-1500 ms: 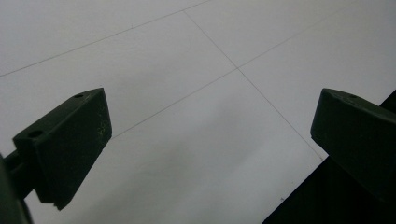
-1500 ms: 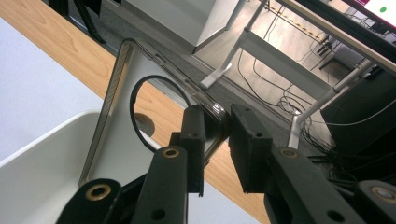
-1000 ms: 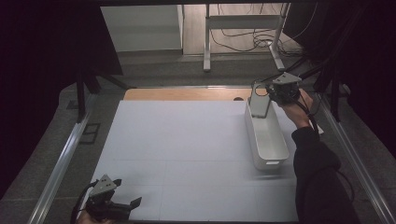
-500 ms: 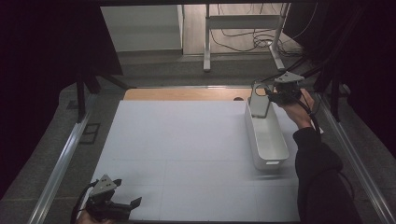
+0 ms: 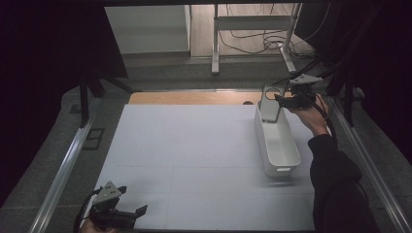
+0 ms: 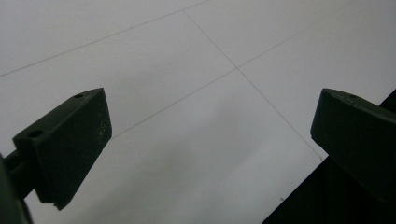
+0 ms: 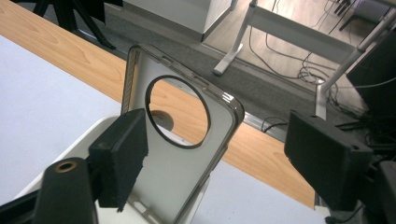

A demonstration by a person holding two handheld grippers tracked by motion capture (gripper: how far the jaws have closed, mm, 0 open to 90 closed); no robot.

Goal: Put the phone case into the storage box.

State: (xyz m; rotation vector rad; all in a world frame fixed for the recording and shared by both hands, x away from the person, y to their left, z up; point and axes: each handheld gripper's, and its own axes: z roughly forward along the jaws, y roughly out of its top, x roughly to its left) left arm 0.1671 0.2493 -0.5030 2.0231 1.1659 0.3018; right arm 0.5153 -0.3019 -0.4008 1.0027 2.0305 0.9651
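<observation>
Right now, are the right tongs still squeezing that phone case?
Apart on one side at least: in the right gripper view the right tongs, just opened, show a clear gap between the far pad and the phone case, which stands in the tray.

White table mat (image 5: 194, 160), floor cables (image 5: 252, 39)

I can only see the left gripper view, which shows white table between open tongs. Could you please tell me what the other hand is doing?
Observer: The right tongs are at the far right of the table, with a clear phone case upright between their jaws.
Operator: Are they gripping it?
Observer: No. The jaws have just been opening, and one stands well clear of the case.
Operator: What is under the case?
Observer: A long white bin. The case's lower end sits inside the bin's far end.
</observation>
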